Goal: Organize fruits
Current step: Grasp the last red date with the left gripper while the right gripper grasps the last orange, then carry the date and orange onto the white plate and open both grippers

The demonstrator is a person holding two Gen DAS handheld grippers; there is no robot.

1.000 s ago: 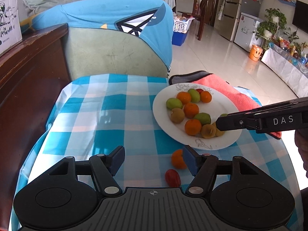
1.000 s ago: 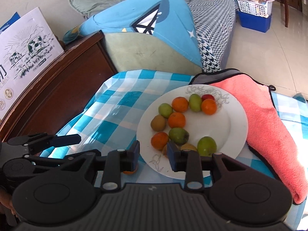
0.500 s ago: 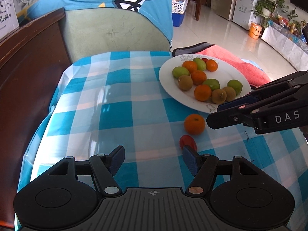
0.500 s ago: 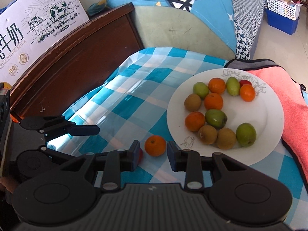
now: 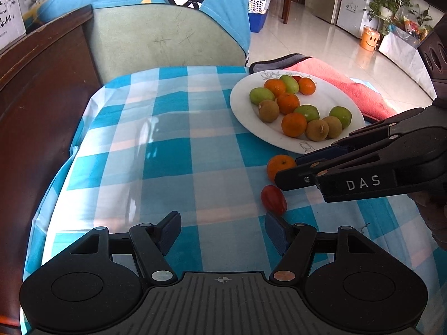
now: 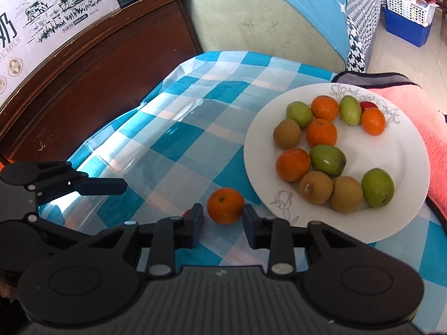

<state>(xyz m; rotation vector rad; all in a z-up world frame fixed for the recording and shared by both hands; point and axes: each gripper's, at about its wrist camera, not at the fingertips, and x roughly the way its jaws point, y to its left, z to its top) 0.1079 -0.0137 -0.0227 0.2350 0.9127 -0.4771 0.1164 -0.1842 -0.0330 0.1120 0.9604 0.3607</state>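
Right now my right tongs (image 6: pixel 222 223) sit low over the tabletop (image 5: pixel 173 150) with a loose orange (image 6: pixel 225 206) just ahead of the tips, lined up with the gap but not touched. Their jaws stand narrowly apart with nothing between them. A small red fruit (image 5: pixel 273 200) lies just beside that orange, nearer the left tongs (image 5: pixel 222 230); from the right wrist it's mostly hidden behind one finger, so I can't say if the finger touches it. Left tongs hang open and empty above the blue checked cloth, well short of both loose fruits.

White plate (image 6: pixel 408 150) sits beyond the orange, holding four oranges, four green fruits, three brown ones and one small red one at the far rim. Pink towel (image 6: pixel 430 128) lies against the plate's far side. Dark wooden board (image 6: pixel 92 83) runs along the cloth's left edge with a milk carton (image 6: pixel 42 14) on top.
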